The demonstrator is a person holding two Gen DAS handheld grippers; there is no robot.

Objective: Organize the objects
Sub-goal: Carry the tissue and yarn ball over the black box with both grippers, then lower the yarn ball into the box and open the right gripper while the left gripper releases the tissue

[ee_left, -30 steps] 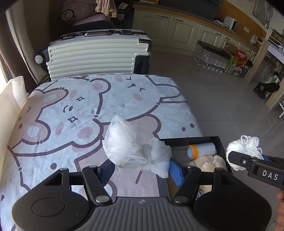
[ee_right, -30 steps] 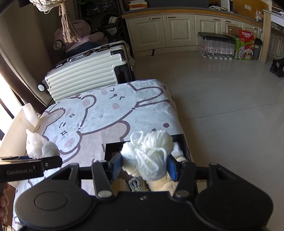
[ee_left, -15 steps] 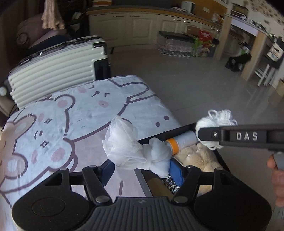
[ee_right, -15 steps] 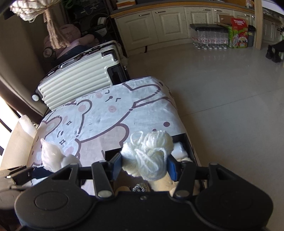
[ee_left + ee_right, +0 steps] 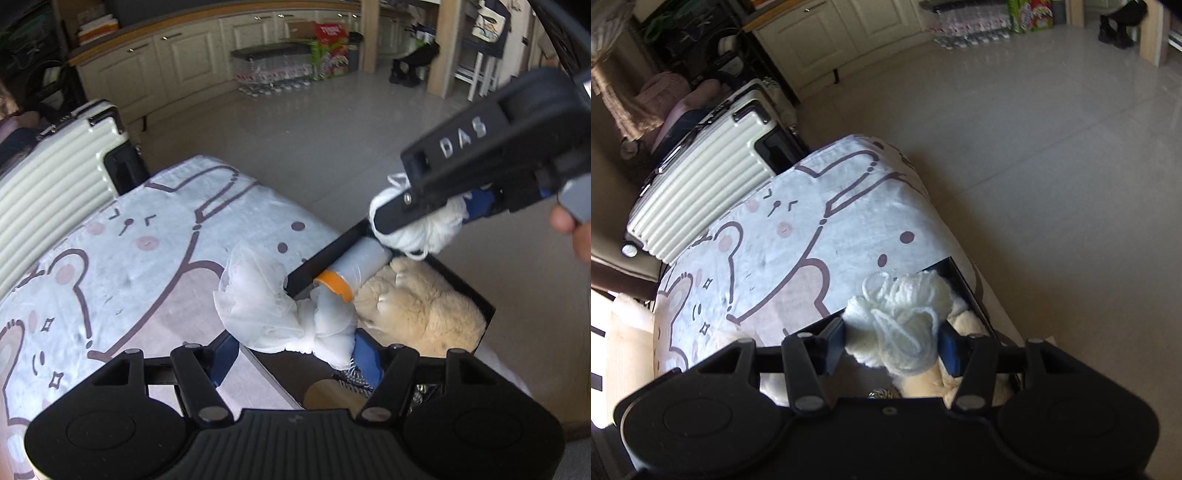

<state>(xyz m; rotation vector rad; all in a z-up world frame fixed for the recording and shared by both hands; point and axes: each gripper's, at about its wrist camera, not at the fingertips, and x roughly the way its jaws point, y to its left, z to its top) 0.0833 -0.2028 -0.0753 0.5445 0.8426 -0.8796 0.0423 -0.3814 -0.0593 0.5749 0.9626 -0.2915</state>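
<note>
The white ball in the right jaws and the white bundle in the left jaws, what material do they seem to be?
The white ball looks like soft matte yarn: loose wound strands show. The white bundle seems a thin, sheer mesh or gauze fabric, crumpled and slightly see-through at its edges; the exact fibre cannot be told.

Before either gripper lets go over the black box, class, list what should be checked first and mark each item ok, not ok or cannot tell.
1. Left gripper holds the white mesh firmly: ok, mesh pinched between the blue pads.
2. Right gripper holds the yarn: ok, ball sits between both pads.
3. Yarn is over the box: ok, it hangs above the far corner.
4. Mesh is over the box: not ok, most of it hangs over the box's near edge and the blanket.
5. Free room inside: cannot tell; plush and roll fill the visible part.
6. Grippers clear of each other: cannot tell, depth between them unclear.
</note>
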